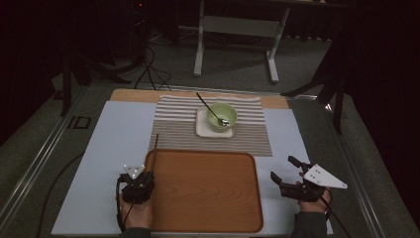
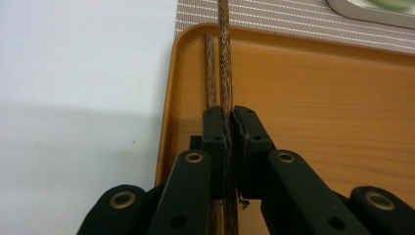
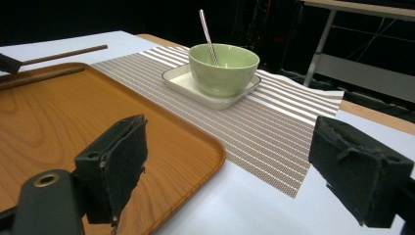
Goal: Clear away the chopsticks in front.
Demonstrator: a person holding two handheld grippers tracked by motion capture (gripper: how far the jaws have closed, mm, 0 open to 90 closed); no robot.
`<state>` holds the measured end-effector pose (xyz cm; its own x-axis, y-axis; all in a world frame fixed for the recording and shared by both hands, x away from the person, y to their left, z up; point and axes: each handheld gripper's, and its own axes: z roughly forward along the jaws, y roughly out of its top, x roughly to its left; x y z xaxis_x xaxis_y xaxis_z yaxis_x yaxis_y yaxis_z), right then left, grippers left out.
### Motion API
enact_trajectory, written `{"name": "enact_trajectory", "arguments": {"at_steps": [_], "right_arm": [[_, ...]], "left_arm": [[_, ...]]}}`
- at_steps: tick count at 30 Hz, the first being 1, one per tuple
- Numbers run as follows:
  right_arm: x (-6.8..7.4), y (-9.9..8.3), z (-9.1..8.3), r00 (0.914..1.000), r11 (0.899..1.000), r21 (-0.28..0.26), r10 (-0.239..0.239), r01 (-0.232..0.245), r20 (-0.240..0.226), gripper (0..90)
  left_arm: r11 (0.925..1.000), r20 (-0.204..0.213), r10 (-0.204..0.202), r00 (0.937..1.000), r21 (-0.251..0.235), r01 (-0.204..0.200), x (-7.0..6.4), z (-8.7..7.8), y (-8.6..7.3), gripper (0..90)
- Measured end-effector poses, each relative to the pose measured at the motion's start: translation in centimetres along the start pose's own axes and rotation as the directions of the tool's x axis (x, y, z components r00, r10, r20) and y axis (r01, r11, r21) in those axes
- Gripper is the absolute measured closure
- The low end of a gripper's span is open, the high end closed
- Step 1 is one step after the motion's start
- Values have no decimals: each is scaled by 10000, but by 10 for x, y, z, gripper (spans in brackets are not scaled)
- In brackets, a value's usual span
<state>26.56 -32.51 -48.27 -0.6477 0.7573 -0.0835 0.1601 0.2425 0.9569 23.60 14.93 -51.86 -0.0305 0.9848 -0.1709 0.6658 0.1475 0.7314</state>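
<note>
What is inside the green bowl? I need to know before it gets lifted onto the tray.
A metal spoon stands in the green bowl, its handle leaning out over the rim. Whether food or liquid lies at the bottom cannot be told.

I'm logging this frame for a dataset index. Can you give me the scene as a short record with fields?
left tongs: shut on one chopstick, over the tray's left edge
second chopstick: lying in the tray beside it
right tongs: open, holding nothing
tray: wooden, near the person
bowl: green, on a white dish, spoon inside
mat: striped, under the dish
</note>
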Motion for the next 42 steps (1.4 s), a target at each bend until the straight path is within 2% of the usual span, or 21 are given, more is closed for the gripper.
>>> {"name": "enact_trajectory", "arguments": {"at_steps": [14,28,42], "right_arm": [[0,0,-1,10000,10000,-16,-7,7,12,139],[0,1,-1,10000,10000,-31,-16,16,40,139],[0,1,-1,10000,9999,-94,-36,37,86,139]], "left_arm": [[10000,11,-56,10000,42,56,-1,-7,-13,853],[9996,8,259,9997,131,-259,-9,-14,-26,853],[9992,1,196,9998,353,-195,-12,-22,-39,853]]}}
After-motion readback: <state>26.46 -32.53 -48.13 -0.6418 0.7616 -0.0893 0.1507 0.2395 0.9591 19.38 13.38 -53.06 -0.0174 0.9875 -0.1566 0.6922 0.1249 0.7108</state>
